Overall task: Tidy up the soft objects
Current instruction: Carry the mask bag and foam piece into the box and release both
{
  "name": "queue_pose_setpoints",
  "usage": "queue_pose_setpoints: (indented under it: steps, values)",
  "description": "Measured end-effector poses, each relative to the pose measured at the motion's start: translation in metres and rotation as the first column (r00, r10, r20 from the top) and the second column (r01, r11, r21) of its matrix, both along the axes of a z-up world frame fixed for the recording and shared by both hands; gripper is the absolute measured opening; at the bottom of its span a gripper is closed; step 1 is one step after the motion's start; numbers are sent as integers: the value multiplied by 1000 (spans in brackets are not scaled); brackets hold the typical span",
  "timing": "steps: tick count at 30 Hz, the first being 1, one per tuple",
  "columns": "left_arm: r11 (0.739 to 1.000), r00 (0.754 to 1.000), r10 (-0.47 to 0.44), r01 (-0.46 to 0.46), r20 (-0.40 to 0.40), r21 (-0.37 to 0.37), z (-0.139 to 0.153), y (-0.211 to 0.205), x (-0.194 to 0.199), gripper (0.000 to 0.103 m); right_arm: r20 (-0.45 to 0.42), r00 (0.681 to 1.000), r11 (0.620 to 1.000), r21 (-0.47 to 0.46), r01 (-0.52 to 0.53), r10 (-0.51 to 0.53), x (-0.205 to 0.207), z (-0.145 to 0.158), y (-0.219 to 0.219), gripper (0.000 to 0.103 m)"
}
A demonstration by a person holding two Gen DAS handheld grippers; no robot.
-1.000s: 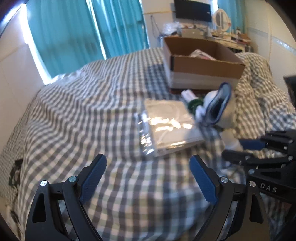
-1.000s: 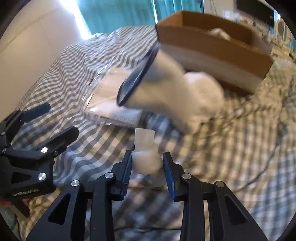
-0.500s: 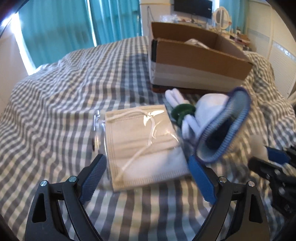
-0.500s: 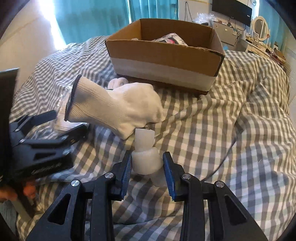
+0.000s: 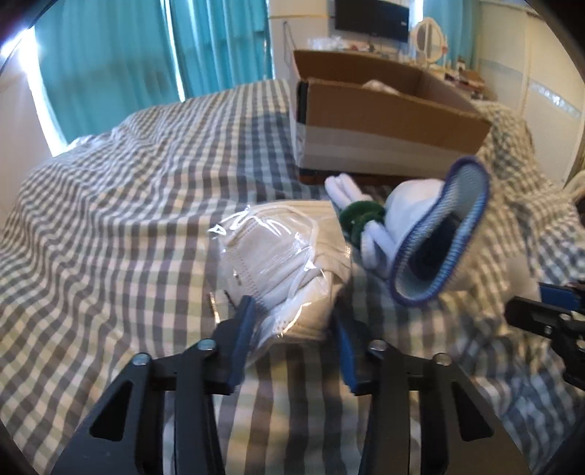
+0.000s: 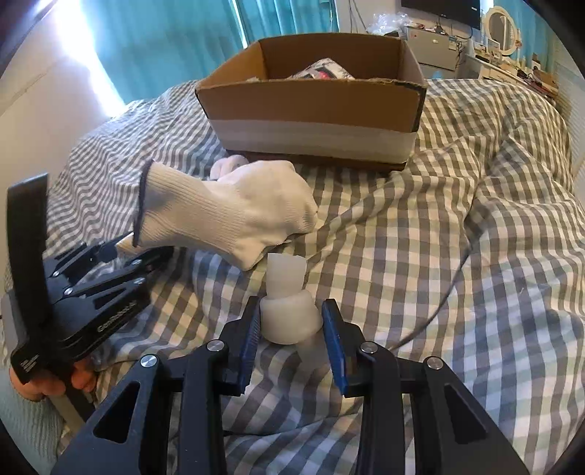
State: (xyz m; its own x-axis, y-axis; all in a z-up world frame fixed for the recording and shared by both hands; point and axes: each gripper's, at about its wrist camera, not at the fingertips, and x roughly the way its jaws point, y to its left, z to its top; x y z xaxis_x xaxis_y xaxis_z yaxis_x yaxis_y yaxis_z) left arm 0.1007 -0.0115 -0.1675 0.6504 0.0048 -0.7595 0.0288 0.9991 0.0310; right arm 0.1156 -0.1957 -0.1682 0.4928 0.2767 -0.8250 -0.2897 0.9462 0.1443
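Note:
My left gripper (image 5: 292, 321) is shut on a clear plastic pack of white face masks (image 5: 285, 252), squeezing its near end on the checked bedspread. Right of the pack lie a white glove with a blue cuff (image 5: 435, 237) and a green ring (image 5: 360, 215). My right gripper (image 6: 290, 325) is shut on a rolled finger (image 6: 287, 310) of that white glove (image 6: 234, 215), whose body lies ahead on the bed. An open cardboard box (image 5: 380, 120) stands behind, with soft items inside; it also shows in the right wrist view (image 6: 318, 109).
The grey-and-white checked bedspread (image 6: 457, 226) is rumpled, with a thin cable (image 6: 438, 310) across it on the right. Teal curtains (image 5: 146, 54) hang behind. A dresser with a mirror and a screen (image 6: 471, 33) stands past the bed.
My left gripper moved forward and closed on the mask pack, crumpling its near end. My right gripper kept its hold on the glove finger, and the glove settled lower on the bed.

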Motion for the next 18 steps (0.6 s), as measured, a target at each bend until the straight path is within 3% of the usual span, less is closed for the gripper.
queue_pose_setpoints:
  steps: [2, 8, 12, 18]
  values:
    - [1000, 1000, -4, 4, 11, -23, 7, 1, -9, 27, 13, 1000, 1000, -3, -2, 3, -5, 5, 0, 33]
    - [994, 998, -30, 35, 59, -100, 39, 1, -35, 22, 61, 998, 1000, 1, -12, 12, -19, 27, -2, 33]
    - [998, 994, -40, 44, 98, -44, 65, -1, -40, 21, 104, 995, 1000, 3, -11, 11, -17, 52, -2, 33]
    - [995, 983, -81, 90, 164, -48, 115, -6, -23, 22, 213, 977, 999, -39, -21, 29, 5, 105, -5, 33]
